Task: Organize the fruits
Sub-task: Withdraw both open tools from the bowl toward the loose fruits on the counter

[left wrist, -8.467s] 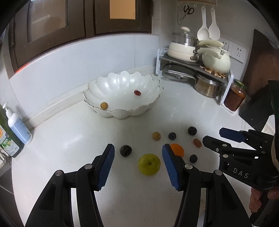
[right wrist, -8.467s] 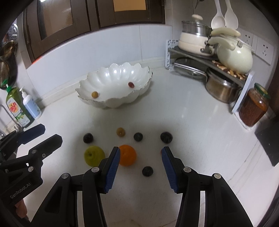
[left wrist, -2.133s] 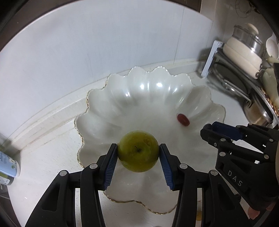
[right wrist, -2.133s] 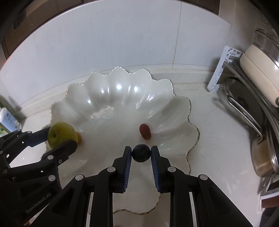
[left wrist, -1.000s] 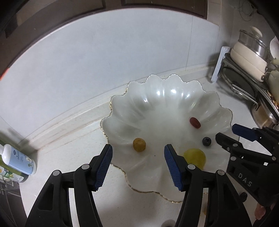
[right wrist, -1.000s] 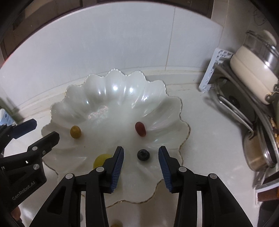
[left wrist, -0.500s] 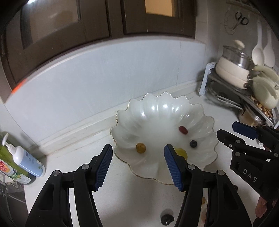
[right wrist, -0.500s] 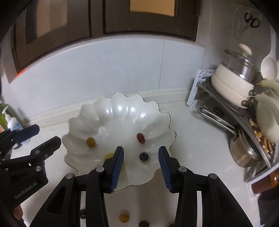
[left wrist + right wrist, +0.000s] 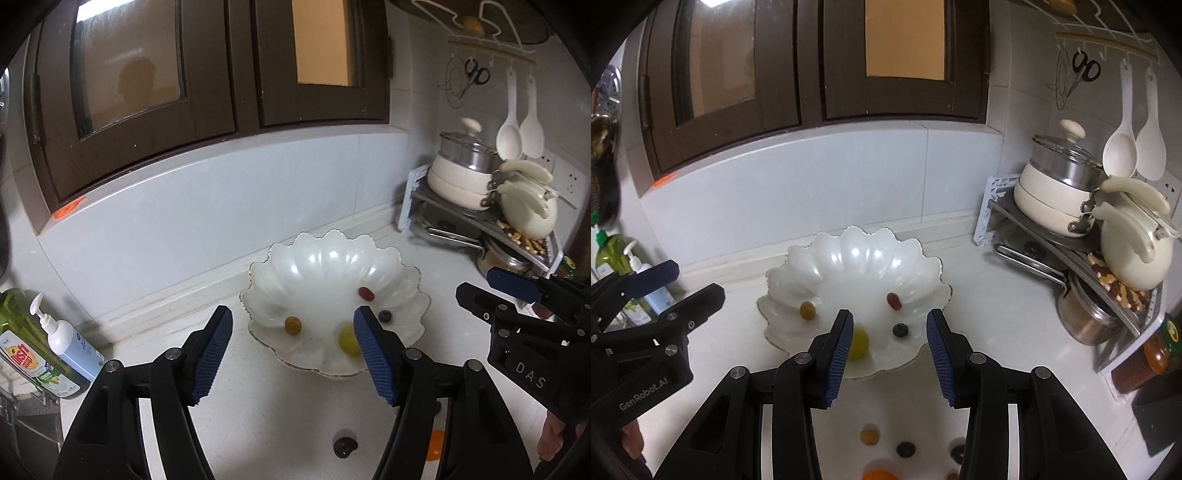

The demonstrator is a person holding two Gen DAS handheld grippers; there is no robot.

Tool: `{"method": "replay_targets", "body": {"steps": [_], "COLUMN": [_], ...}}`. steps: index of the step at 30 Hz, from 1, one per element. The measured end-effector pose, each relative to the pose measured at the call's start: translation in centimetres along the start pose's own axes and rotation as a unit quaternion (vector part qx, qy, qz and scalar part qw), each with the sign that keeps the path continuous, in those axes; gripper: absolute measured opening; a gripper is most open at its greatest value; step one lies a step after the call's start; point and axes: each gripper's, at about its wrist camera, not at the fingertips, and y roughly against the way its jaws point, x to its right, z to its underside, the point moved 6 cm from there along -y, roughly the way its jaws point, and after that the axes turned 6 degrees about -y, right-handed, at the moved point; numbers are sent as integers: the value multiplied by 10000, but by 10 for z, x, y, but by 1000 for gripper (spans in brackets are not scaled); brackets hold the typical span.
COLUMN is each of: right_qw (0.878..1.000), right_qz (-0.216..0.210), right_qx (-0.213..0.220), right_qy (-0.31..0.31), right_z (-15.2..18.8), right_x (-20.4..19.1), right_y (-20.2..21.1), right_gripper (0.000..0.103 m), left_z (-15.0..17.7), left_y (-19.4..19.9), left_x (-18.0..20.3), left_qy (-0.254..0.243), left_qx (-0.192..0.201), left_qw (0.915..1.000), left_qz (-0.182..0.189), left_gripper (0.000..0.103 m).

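Note:
The white scalloped bowl [image 9: 325, 266] [image 9: 853, 258] sits on the counter by the wall. In it lie a green apple [image 9: 347, 341] [image 9: 859, 343], a blueberry [image 9: 385, 315] [image 9: 900, 329], a red grape [image 9: 366, 293] [image 9: 894, 301] and a yellow-brown fruit [image 9: 293, 325] [image 9: 807, 310]. My left gripper [image 9: 292, 317] hovers high in front of the bowl, its jaws opening with nothing between them. To its right, my right gripper [image 9: 890, 321] is open and empty. Nearer on the counter lie an orange [image 9: 434, 448], a dark fruit [image 9: 344, 446] and several small fruits [image 9: 868, 436].
Soap bottles [image 9: 66, 343] stand at the left counter edge. A rack with cream pots [image 9: 1060, 199] and a steel pot [image 9: 1082, 317] fills the right corner, with a jar [image 9: 1145, 362] beside it. Dark cabinet doors [image 9: 775, 74] hang above the backsplash.
The apple and the blueberry were let go into the bowl. Since then both grippers have drawn back and up, so the bowl looks smaller and loose fruits on the counter show below.

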Motion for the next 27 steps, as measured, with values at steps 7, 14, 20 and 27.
{"method": "replay_targets", "body": {"steps": [7, 14, 20, 27], "right_qw": [9998, 9989, 9992, 9989], "right_qz": [38, 98, 77, 131], "right_qx": [197, 440, 379, 308], "right_qy": [-39, -121, -128, -313], "right_z": [10, 24, 42, 65], "right_x": [-2, -5, -8, -5], "right_y": [25, 46, 52, 58], "right_gripper": [43, 43, 43, 43], "left_z": [8, 21, 31, 45], "left_y": [23, 39, 49, 58], "left_x": [2, 4, 8, 12], "left_qy": [-9, -74, -251, -338], "left_qx": [140, 208, 299, 345], "left_qw": [9999, 9996, 9992, 9988], "left_qz": [85, 146, 46, 28], "left_gripper": [68, 68, 68, 68]}}
